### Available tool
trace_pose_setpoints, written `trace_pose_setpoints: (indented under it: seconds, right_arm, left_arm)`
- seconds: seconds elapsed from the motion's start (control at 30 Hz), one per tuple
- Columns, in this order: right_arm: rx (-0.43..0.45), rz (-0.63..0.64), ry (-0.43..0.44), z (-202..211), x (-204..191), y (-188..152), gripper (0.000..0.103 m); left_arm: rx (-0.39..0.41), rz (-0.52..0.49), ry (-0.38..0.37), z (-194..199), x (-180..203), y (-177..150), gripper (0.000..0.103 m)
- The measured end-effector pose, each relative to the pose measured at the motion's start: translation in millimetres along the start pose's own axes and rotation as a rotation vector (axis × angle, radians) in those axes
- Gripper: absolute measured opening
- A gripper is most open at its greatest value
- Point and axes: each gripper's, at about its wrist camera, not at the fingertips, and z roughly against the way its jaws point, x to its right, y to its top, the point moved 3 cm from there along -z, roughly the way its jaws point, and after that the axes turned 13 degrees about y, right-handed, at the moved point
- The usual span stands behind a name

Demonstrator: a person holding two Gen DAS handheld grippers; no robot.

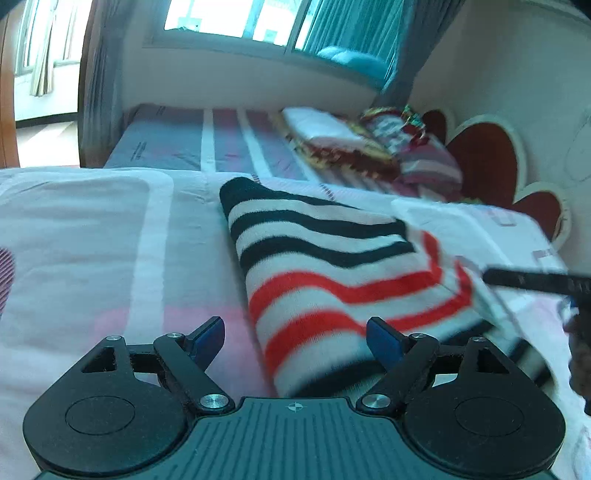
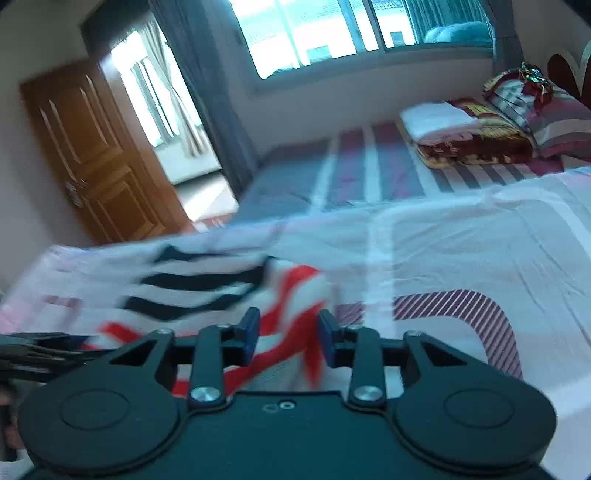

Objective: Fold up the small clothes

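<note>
My left gripper (image 1: 295, 339) hovers low over the bed with its blue-padded fingers (image 1: 208, 338) spread wide apart and nothing between them. Just ahead of it, slightly toward its right finger, lies the striped garment (image 1: 325, 258), black and white bands at the far end and red and white bands at the near end, resting on the pale pink bedsheet (image 1: 92, 236). One corner of it is doubled over on the right side. At the far right of this view I see a dark bar of my other tool, blurred.

My right gripper (image 2: 289, 338) also has its fingers (image 2: 251, 332) apart, though less widely. The garment's red-striped edge sits in front of and between them; motion blur keeps me from telling whether the pads touch the cloth. Most of the garment lies to the left of this gripper.

Beyond both grippers, a stack of folded blankets (image 2: 469, 136) sits at the bed's far end, under the window (image 2: 314, 33). A wooden door (image 2: 96, 155) stands off to the left.
</note>
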Motion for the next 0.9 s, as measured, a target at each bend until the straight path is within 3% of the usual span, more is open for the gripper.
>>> trace_pose_setpoints:
  seconds: [0.17,0.23,0.27,0.43,0.53,0.6,0.67,0.73,0.77,0.8,0.87,0.9]
  right_arm:
    - [-0.049,-0.067,0.04,47.6,-27.2,-46.2,0.036]
    - [-0.094,-0.064,0.023,49.0,-32.3,-59.3,0.026]
    - [-0.113,-0.058,0.006,44.8,-33.4,-62.2,0.01]
    - [-0.115,-0.106,-0.017,41.1,-30.8,-76.6,0.008]
    - [-0.108,-0.117,-0.026,36.2,-24.4,-88.2,0.005]
    - [-0.087,-0.123,-0.023,34.0,-19.9,-91.8,0.004]
    - [-0.081,-0.139,-0.026,35.7,-20.2,-91.6,0.004]
    - [-0.077,-0.145,-0.034,37.4,-23.0,-88.5,0.007]
    - [-0.066,-0.154,-0.03,41.7,-23.7,-89.5,0.017]
    - [-0.049,-0.156,-0.045,45.9,-25.7,-87.2,0.038]
    - [0.004,-0.139,-0.092,56.9,-30.1,-82.1,0.064]
    - [0.012,-0.141,-0.084,60.1,-31.1,-79.4,0.064]
  left_arm:
    - [0.002,0.079,-0.068,36.0,-15.7,-28.7,0.084]
    - [-0.004,0.074,-0.066,38.5,-16.8,-38.0,0.084]
    - [-0.02,0.068,-0.05,37.4,-17.1,-41.6,0.084]
    - [0.003,-0.004,-0.004,40.7,-11.6,-50.2,0.086]
    - [0.028,-0.047,0.048,36.6,-10.7,-57.1,0.1]
    - [0.008,-0.002,0.045,31.4,-16.0,-54.6,0.103]
    - [0.014,-0.024,0.07,35.2,-13.0,-50.0,0.103]
    - [0.032,-0.066,0.102,40.6,-7.4,-47.3,0.103]
    - [0.041,-0.079,0.12,43.5,-4.8,-45.6,0.103]
    - [0.046,-0.088,0.131,47.4,-3.7,-44.3,0.103]
    - [0.047,-0.106,0.149,52.8,-3.0,-43.3,0.103]
    - [0.042,-0.112,0.155,54.5,-3.0,-43.1,0.103]
